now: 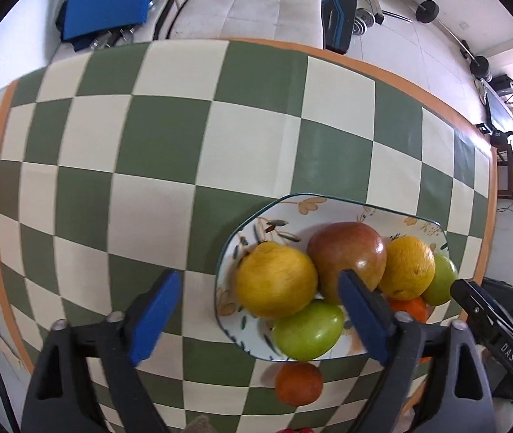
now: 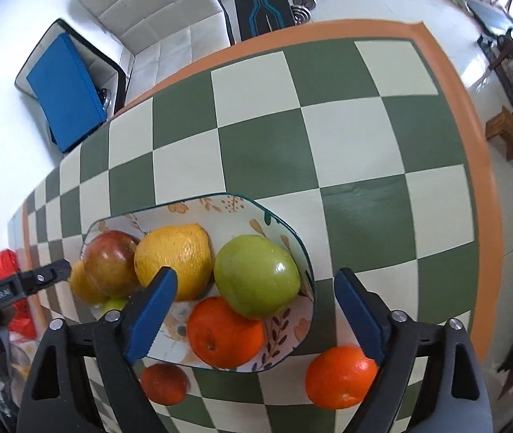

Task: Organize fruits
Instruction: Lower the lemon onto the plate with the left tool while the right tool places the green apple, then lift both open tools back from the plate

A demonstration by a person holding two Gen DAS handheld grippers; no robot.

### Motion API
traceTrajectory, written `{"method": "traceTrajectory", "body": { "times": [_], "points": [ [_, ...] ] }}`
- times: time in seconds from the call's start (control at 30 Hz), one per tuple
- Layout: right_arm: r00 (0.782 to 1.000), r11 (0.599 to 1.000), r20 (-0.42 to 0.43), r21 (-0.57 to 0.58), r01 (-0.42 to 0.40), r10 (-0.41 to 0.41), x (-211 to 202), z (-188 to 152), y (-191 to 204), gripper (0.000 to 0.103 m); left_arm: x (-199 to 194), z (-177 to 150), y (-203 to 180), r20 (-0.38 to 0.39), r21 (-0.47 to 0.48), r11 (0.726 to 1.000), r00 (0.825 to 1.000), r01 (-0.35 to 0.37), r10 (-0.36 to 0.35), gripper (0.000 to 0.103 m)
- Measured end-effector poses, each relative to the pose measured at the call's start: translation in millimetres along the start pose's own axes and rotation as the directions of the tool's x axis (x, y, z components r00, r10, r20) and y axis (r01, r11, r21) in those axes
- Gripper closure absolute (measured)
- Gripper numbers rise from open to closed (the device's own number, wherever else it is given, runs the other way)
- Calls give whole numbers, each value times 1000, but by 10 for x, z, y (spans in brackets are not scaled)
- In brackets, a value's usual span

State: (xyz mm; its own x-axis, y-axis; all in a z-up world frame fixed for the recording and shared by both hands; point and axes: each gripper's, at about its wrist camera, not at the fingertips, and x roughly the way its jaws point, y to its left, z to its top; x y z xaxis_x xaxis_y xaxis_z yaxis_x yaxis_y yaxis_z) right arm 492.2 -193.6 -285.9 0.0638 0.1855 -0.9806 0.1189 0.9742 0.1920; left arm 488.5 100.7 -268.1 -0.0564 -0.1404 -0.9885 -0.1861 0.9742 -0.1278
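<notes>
Mostly done, judging by the spread: six fruits already gathered on the floral ceramic plate with the dark green rim (image 2: pixel 227 204), two left outside it on the green-and-cream checkered worktop (image 2: pixel 357 137).

On the plate:
- red-and-yellow apple (image 2: pixel 110 263) at the left
- large yellow citrus fruit (image 2: pixel 175 256) touching it
- big glossy green apple (image 2: pixel 256 276) toward the right rim
- round orange tangerine (image 2: pixel 224 337) at the near edge, touching that apple
- second yellow citrus fruit (image 1: pixel 274 283) and smaller green apple (image 1: pixel 308 330), clearer in the left wrist view

Off the plate:
- bright loose tangerine (image 2: pixel 341 377), just beside the plate's near right corner
- darker small tangerine (image 2: pixel 164 382), just beside the near left edge, possibly touching the rim; hard to tell under the fisheye bend

Right gripper (image 2: pixel 256 281) above the plate's near half, jaws spread wide and holding nothing. Bright loose tangerine low at the right, partly behind the right-hand blue pad, not between the two. Darker small tangerine below the left-hand pad, likewise outside the gap.

Left gripper (image 1: pixel 258 288) over the plate's left edge, jaws also wide apart and empty. Darker small tangerine below the gap and nearer the camera, clear of both pads.

Remaining, as a judgement: lift each loose tangerine onto the plate, with little bare room left among the fruit, so some risk of rolling.
</notes>
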Motion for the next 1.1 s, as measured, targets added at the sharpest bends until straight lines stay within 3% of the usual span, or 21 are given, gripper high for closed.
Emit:
{"method": "traceTrajectory", "body": {
  "times": [0.2,0.43,0.73,1.1],
  "points": [
    [992,989,58,-93,119,-114,-136,-271,185,6,-102,-265,-54,58,30,998,997,-51,49,8],
    [983,980,119,-122,158,-143,-374,-654,248,6,-306,-723,-143,171,48,990,978,-131,121,8],
    [964,974,223,-140,179,-146,-921,-1125,326,6,-710,-1314,-291,276,76,991,957,-114,89,8],
    [940,979,328,-145,143,-89,-1761,-1786,372,6,-1412,-1996,-380,425,121,984,903,-130,67,8]
  ]
}}
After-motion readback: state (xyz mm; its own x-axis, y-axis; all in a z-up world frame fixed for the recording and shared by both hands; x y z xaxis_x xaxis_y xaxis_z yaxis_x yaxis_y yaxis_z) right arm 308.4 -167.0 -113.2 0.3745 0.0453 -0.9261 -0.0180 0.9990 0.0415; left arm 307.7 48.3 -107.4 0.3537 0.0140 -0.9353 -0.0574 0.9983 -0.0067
